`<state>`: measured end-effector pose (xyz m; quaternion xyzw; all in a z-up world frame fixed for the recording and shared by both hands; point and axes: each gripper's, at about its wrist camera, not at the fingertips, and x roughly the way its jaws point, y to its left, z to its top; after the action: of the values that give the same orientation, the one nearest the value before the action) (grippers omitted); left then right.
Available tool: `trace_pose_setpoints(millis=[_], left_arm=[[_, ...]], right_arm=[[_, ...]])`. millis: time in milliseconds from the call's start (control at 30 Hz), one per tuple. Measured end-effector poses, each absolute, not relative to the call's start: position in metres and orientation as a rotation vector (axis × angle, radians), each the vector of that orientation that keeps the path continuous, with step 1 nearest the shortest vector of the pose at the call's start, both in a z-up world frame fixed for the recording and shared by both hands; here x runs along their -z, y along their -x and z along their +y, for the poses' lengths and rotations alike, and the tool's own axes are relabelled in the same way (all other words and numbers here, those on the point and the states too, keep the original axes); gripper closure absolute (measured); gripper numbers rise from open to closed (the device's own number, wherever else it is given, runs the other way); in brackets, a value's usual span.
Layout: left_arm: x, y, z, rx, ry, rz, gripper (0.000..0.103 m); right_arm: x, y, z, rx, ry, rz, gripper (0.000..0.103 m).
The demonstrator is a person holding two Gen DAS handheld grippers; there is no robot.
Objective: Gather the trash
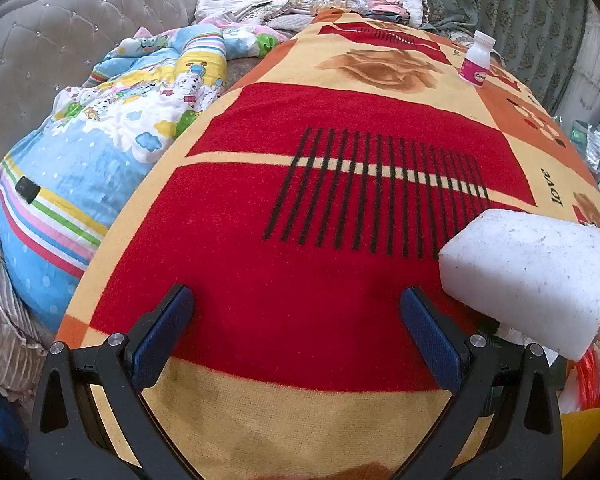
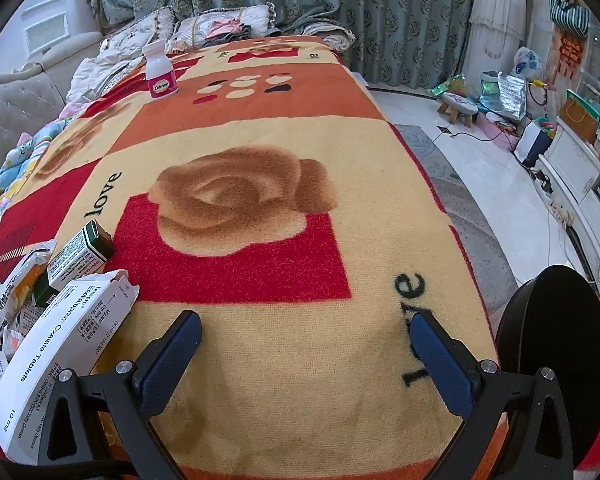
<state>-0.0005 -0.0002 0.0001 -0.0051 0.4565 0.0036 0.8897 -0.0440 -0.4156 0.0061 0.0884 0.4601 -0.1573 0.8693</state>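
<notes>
White foam block [image 1: 528, 276] sits just right of the left gripper [image 1: 296, 336], touching its right finger; the boxes [image 2: 64, 320] lie left of the right gripper [image 2: 308, 360]. Both grippers wide open, empty. Left looks nearer, prob.

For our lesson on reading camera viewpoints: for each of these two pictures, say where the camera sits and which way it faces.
Left wrist: on the left gripper, angled down along the patterned blanket; foam block at right; both open fingers show.
Right wrist: on the right gripper, angled down the same blanket; medicine boxes at left, black bin at right; open fingers show.
Shared: the blanket and the white bottle.
</notes>
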Motion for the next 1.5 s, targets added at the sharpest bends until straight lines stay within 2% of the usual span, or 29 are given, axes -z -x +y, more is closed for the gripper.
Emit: trace_pose_setpoints(millis=[300, 500, 1000, 1500], left_arm=[[-0.012, 0.019, 0.001, 0.017, 0.007, 0.986, 0.000], [-0.048, 0.050, -0.001, 0.042, -0.021, 0.887, 0.000], [-0.135, 0.124, -0.048, 0.168, 0.013, 0.659, 0.000], [-0.156, 0.157, -0.068, 0.219, 0.010, 0.567, 0.000]], right_arm=[[-0.006, 0.044, -0.416, 0.329, -0.185, 0.963, 0.000], [-0.015, 0.049, -0.412, 0.263, -0.170, 1.048, 0.001], [-0.122, 0.132, -0.334, 0.205, -0.131, 0.695, 0.001], [-0.171, 0.159, -0.283, 0.156, -0.049, 0.535, 0.001]])
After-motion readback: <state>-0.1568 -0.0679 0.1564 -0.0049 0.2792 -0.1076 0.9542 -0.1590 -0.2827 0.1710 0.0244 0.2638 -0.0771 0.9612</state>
